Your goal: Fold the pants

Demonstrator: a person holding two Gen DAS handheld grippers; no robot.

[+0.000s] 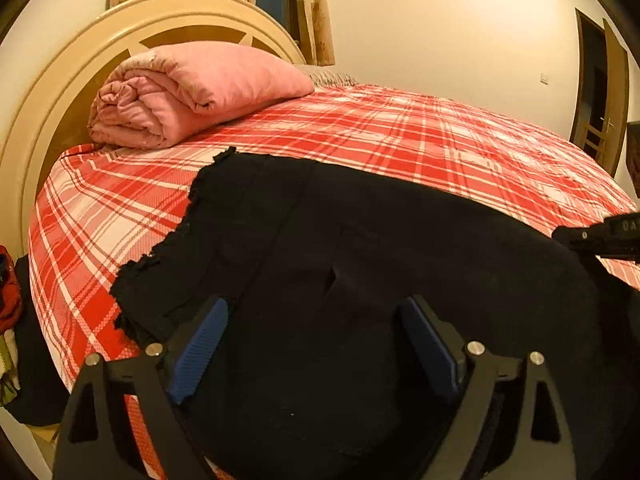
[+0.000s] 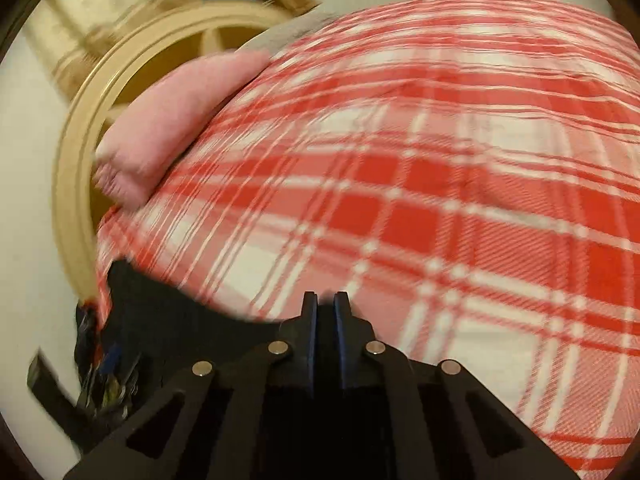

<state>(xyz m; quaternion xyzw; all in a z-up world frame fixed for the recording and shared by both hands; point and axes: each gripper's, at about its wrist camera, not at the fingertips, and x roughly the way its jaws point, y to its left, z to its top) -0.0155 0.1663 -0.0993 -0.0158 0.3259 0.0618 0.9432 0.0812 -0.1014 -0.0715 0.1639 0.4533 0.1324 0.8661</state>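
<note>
Pinching pants point(image 2: 160, 312), right claw point(image 2: 326, 304).

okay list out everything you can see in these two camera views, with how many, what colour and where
pants: one pair, black, spread flat on the near part of the bed
bedsheet: one, red and white plaid, covering the bed
quilt: one, pink, rolled up against the headboard
headboard: one, cream and brown, curved, at the bed's far left end
curtains: tan patterned, behind the headboard
door: one, brown wood, open, in the far right wall
clothes heap: red and other colours, beside the bed at left
left tongs: black with blue pads, open, over the pants
right tongs: black with blue pads, closed on dark cloth, apparently the pants' edge; view is blurred
</note>
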